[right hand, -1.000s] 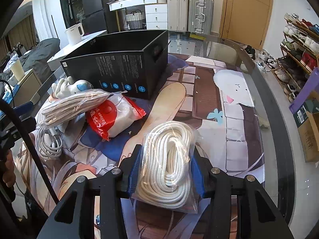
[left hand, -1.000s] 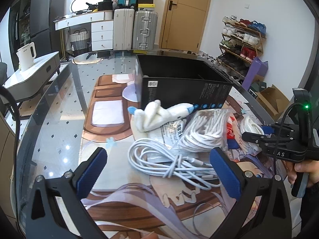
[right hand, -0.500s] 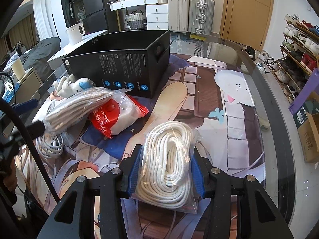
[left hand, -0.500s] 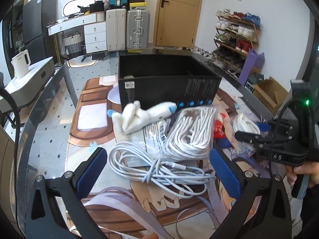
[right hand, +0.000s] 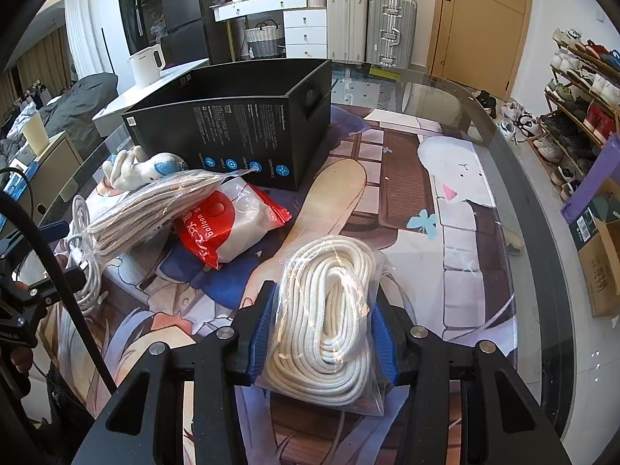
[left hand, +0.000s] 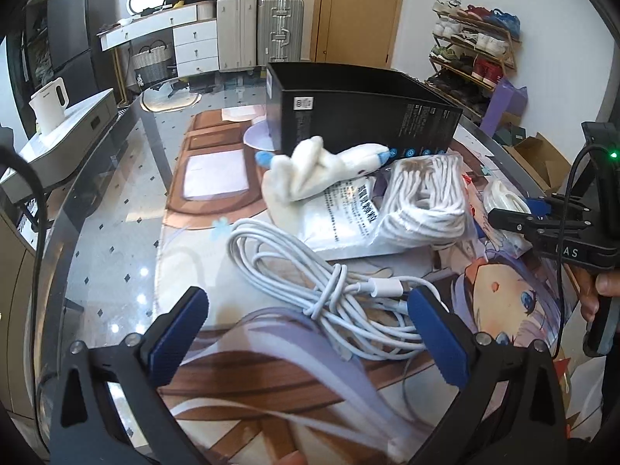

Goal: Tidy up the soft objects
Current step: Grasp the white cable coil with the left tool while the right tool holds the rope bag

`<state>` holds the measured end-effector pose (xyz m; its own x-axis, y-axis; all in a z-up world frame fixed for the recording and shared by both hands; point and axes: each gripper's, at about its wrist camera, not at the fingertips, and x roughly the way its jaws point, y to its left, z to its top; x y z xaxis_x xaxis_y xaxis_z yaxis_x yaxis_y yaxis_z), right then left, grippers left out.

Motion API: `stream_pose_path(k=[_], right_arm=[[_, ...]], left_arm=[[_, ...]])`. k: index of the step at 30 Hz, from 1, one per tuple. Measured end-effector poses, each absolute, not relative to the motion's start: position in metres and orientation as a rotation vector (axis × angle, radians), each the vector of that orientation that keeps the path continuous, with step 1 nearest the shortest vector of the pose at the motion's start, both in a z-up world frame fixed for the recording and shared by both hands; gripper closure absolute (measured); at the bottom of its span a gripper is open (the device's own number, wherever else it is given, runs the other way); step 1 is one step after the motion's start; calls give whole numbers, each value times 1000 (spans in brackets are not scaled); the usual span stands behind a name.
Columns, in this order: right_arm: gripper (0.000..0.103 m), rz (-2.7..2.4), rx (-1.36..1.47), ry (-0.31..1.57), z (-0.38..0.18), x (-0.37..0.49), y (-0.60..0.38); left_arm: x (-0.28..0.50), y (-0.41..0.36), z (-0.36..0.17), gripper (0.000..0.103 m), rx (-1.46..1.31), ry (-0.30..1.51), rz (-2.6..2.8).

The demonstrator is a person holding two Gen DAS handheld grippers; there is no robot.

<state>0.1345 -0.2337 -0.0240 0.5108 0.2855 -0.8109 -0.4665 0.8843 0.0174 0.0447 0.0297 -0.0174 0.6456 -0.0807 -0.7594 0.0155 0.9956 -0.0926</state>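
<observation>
We note a white cable (left hand: 329, 290); a white plush toy (left hand: 310, 170) with blue tips; a black box (right hand: 248, 124) with blue icons; a red-and-white balloon packet (right hand: 228, 224); cream rope (right hand: 329, 310) bagged in clear plastic; blue pads (left hand: 176, 335) on the fingers.

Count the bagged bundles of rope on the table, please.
2. One bagged rope bundle is clamped in the right gripper; another, the striped rope bag, lies on the red-and-white pack. Others may be hidden.
</observation>
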Motion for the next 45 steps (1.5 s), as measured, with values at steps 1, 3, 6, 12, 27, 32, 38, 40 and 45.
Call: stream_pose_path(k=[1, 3, 6, 12, 27, 32, 38, 40, 45], right_arm=[[57, 456, -214, 931, -24, 134, -234], [57, 457, -214, 929, -24, 134, -233], [57, 457, -214, 929, -23, 134, -233], [57, 457, -214, 929, -24, 134, -233], [57, 461, -211, 925, -22, 132, -231], [57, 460, -211, 925, -22, 132, -231], [57, 460, -212, 925, -22, 132, -232], [57, 461, -212, 924, -22, 132, -232], [57, 458, -215, 919, -22, 132, -231]], left_arm=[[43, 32, -17, 0, -79, 866, -57], [41, 35, -18, 0, -77, 865, -58], [39, 40, -17, 0, -94, 866, -59], [33, 51, -14, 0, -165, 863, -89], [57, 35, -16, 0, -280, 904, -157], [69, 23, -17, 0, -239, 921, -135], [69, 13, -19, 0, -151, 931, -113], [66, 13, -20, 0, -120, 930, -111], [57, 25, -21, 0, -110, 924, -97]])
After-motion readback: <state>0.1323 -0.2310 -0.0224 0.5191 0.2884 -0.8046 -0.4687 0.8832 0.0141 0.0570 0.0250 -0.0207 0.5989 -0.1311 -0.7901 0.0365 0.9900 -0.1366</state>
